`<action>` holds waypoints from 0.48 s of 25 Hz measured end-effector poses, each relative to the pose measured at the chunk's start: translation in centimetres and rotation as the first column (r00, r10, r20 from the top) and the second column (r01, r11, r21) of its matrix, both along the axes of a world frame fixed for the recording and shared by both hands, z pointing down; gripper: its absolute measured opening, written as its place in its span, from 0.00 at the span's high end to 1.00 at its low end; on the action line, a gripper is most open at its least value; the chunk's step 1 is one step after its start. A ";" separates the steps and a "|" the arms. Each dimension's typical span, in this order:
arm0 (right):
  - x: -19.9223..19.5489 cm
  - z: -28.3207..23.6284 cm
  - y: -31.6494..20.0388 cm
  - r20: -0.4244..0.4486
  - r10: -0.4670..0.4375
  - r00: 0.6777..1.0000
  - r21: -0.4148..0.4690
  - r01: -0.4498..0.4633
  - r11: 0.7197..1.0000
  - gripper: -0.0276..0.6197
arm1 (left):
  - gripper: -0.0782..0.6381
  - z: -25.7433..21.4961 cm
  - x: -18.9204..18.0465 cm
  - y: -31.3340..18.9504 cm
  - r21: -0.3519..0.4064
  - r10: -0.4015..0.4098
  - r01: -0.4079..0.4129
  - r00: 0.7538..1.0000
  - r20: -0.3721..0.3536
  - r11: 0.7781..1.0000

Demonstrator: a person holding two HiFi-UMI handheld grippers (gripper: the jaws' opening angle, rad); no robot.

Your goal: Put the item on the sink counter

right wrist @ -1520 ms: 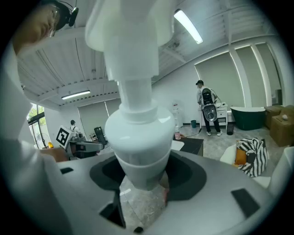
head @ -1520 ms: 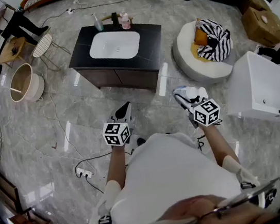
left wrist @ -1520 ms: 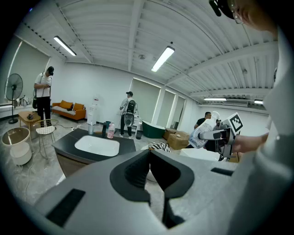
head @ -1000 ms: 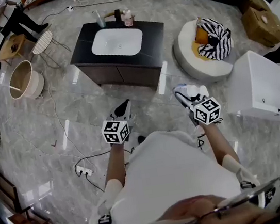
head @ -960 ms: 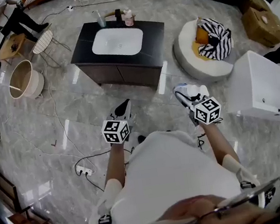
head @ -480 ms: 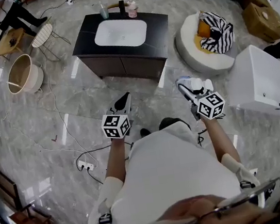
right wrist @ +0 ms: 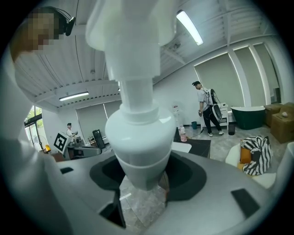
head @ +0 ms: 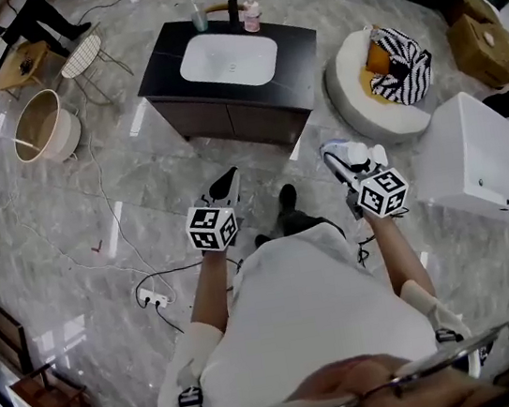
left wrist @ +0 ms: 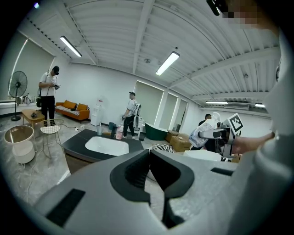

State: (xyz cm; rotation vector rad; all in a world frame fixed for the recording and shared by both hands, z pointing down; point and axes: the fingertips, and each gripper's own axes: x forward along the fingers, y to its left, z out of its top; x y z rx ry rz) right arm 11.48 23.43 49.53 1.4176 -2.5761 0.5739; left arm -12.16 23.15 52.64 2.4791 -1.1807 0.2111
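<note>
In the head view my right gripper (head: 338,159) is shut on a white pump bottle (head: 353,152), held over the marble floor. The right gripper view shows the bottle (right wrist: 138,133) upright between the jaws of that gripper (right wrist: 140,176), filling the middle of the picture. My left gripper (head: 225,185) is level with the right one, and its jaws (left wrist: 149,158) meet with nothing between them. The black sink counter (head: 299,58) with its white basin (head: 228,59) stands some way ahead of both grippers. It also shows in the left gripper view as the counter (left wrist: 76,142).
A pink bottle (head: 250,14) and a cup (head: 199,16) stand at the counter's back edge. A round white pouf (head: 353,102) with a striped cushion is at the right, with a white tub (head: 476,165) nearer. A basket (head: 41,135) and a floor cable (head: 150,299) lie to the left.
The person has walked forward, and a shoe now shows between the grippers. The counter has drifted right in the head view. Both grippers keep their hold and spacing.
</note>
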 end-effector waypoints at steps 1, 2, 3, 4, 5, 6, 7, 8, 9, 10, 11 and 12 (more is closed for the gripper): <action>-0.1 0.2 -0.6 0.000 -0.003 1.000 -0.002 0.003 1.000 0.57 | 0.88 0.1 -0.1 -0.4 -0.004 -0.004 0.004 1.000 -0.001 1.000; -0.2 0.4 -1.3 0.001 -0.008 1.000 -0.004 0.008 1.000 0.57 | 0.88 0.1 -0.2 -0.8 -0.009 -0.008 0.008 1.000 -0.005 1.000; -0.2 0.6 -2.0 0.002 -0.012 1.000 -0.006 0.012 1.000 0.57 | 0.88 0.2 -0.3 -1.3 -0.013 -0.014 0.013 1.000 -0.010 1.000; -0.3 0.8 -2.8 0.004 -0.018 1.000 -0.007 0.018 1.000 0.57 | 0.88 0.2 -0.3 -1.9 -0.017 -0.019 0.019 1.000 -0.013 1.000; -0.4 1.0 -3.6 0.004 -0.026 1.000 -0.008 0.026 1.000 0.57 | 0.88 0.3 -0.4 -2.6 -0.021 -0.025 0.025 1.000 -0.012 0.999; -0.5 1.1 -4.5 0.003 -0.035 0.999 -0.010 0.035 0.999 0.57 | 0.88 0.4 -0.4 -3.3 -0.024 -0.030 0.030 1.000 -0.009 0.999; -0.7 1.3 -5.3 -0.001 -0.048 0.999 -0.010 0.048 0.999 0.57 | 0.88 0.5 -0.5 -4.1 -0.028 -0.035 0.035 0.999 -0.004 0.999; -0.8 1.4 -6.2 -0.006 -0.061 0.998 -0.010 0.061 0.998 0.57 | 0.88 0.6 -0.5 -4.9 -0.031 -0.040 0.040 0.999 0.002 0.999; -1.0 1.4 -7.1 -0.011 -0.075 0.997 -0.008 0.075 0.997 0.57 | 0.88 0.7 -0.4 -5.7 -0.034 -0.044 0.044 0.999 0.006 0.998; -1.1 1.5 -8.0 -0.015 -0.087 0.996 -0.006 0.087 0.996 0.57 | 0.88 0.7 -0.3 -6.6 -0.034 -0.048 0.048 0.999 0.009 0.998; -1.0 1.5 -8.9 -0.018 -0.097 0.995 -0.004 0.097 0.995 0.57 | 0.88 0.6 -0.1 -7.4 -0.033 -0.051 0.051 0.999 0.010 0.998; -0.9 1.6 -9.8 -0.018 -0.105 0.994 -0.004 0.105 0.994 0.57 | 0.88 0.4 0.2 -8.2 -0.030 -0.053 0.053 0.999 0.010 0.998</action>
